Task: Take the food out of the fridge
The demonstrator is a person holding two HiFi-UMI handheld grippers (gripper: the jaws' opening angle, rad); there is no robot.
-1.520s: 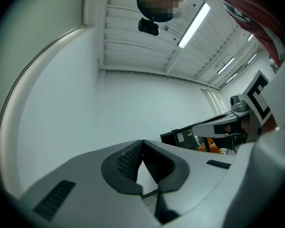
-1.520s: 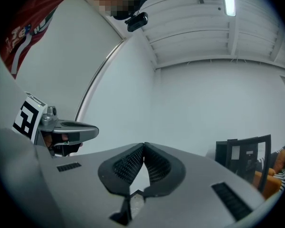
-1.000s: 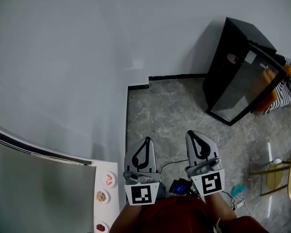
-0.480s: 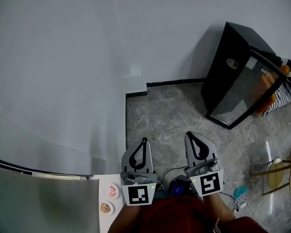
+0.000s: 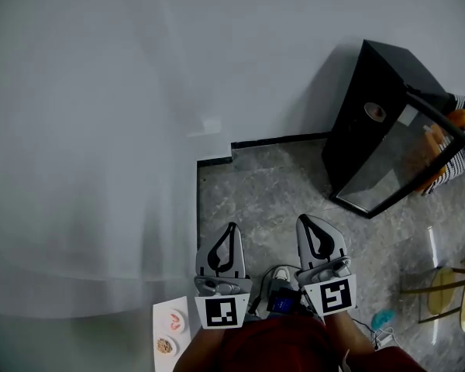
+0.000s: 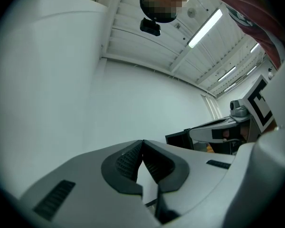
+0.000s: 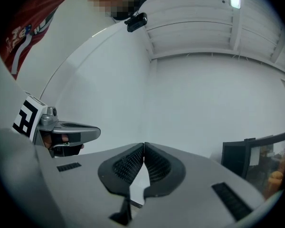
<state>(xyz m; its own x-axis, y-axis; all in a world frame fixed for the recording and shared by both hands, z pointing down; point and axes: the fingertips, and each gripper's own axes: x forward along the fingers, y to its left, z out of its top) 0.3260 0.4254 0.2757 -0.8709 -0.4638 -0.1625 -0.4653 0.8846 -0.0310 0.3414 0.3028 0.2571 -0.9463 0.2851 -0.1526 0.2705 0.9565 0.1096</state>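
Note:
My left gripper (image 5: 230,226) (image 6: 142,141) and right gripper (image 5: 305,218) (image 7: 144,144) are both shut with nothing between their tips, held side by side close to my body over the grey stone floor (image 5: 263,192). In front of them rises a plain white wall (image 5: 139,91). At the lower left of the head view a white surface (image 5: 161,318) carries small dishes of food (image 5: 175,322). The fridge itself cannot be made out in these views.
A black glass-fronted cabinet (image 5: 376,126) stands at the right against the wall, also seen in the right gripper view (image 7: 256,153). Orange items (image 5: 457,118) lie beyond it. A stool (image 5: 442,281) and a cable with a teal object (image 5: 381,316) sit at the lower right.
The view has swung: the grey panel at the lower left has slid out of view and the dishes have moved down. Both grippers stay shut in the same place.

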